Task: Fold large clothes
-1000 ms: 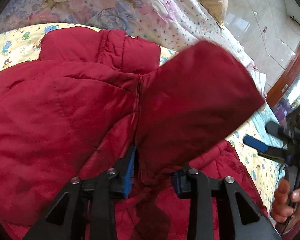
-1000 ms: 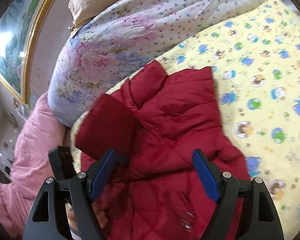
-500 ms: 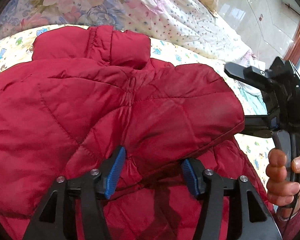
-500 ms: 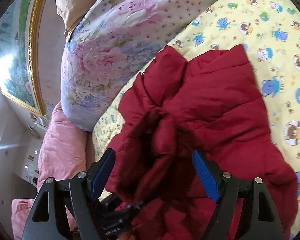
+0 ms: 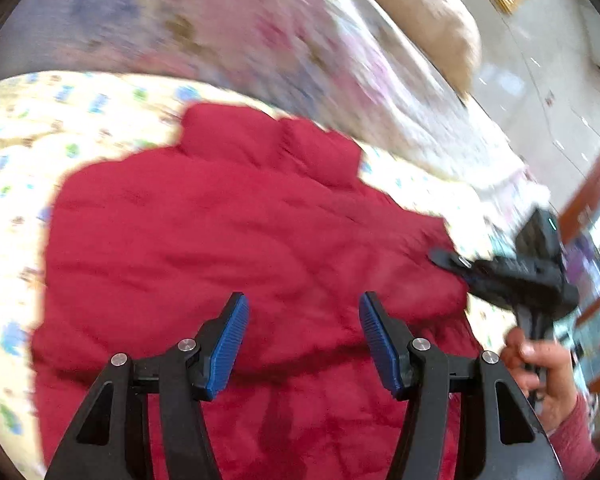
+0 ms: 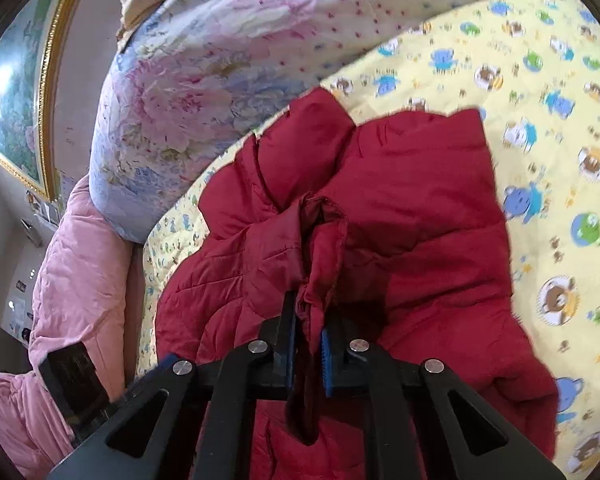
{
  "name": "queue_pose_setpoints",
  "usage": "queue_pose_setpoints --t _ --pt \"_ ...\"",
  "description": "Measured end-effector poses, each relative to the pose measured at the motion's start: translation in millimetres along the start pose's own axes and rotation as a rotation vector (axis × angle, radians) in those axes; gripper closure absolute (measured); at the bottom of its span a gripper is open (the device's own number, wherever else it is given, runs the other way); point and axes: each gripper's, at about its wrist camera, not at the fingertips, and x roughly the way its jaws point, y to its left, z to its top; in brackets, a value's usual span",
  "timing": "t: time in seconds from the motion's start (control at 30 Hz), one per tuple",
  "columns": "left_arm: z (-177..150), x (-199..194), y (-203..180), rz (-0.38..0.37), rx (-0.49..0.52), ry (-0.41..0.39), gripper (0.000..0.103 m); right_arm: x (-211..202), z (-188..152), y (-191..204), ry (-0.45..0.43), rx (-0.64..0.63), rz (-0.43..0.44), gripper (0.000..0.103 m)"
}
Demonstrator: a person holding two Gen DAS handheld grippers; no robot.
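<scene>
the right gripper (image 6: 308, 344) has just clamped shut, its ribbed blue pads pinching a bunched fold of the jacket's cuff (image 6: 320, 236), a soft tube of thin red cloth with a stitched hem that rises crumpled from between the jaws. the left gripper (image 5: 302, 344) stands about half open with nothing between its ribbed blue pads, above the jacket (image 5: 220, 240) and not touching it. the jacket is a puffy, quilted red thing with diamond stitching and a padded collar (image 5: 272, 144), lying spread and lumpy on the sheet (image 6: 540, 100), a yellow cotton print of small cartoon animals. beyond the collar is a heaped floral quilt (image 6: 220, 80), pale and wrinkled. left of the jacket in the right view lies a pink quilt (image 6: 80, 272). right of the jacket in the left view, a hand (image 5: 540, 372) in a red knit cuff grips the right gripper's black handle.
</scene>
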Motion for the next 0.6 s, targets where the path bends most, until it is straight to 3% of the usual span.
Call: queue_pose_setpoints --t 0.1,0.2,0.3,0.47,0.6 --pt "12.9 0.1 21.9 0.071 -0.016 -0.006 0.046 -6.5 3.5 -0.4 -0.026 -0.023 -0.026 0.095" --pt "14.4 16.6 37.4 0.117 -0.024 0.029 0.047 1.1 1.1 2.7 -0.029 -0.091 -0.123 0.095" --pt "10.5 34.5 40.1 0.117 -0.014 0.072 0.047 16.6 -8.0 -4.6 -0.004 -0.13 -0.2 0.095" --pt "2.2 56.1 38.9 0.149 0.004 0.089 0.047 29.2 -18.4 -19.0 0.014 -0.13 -0.24 0.09" --pt "6.1 65.6 38.0 0.164 0.009 0.099 0.047 8.1 -16.8 -4.1 -0.055 -0.137 -0.313 0.079"
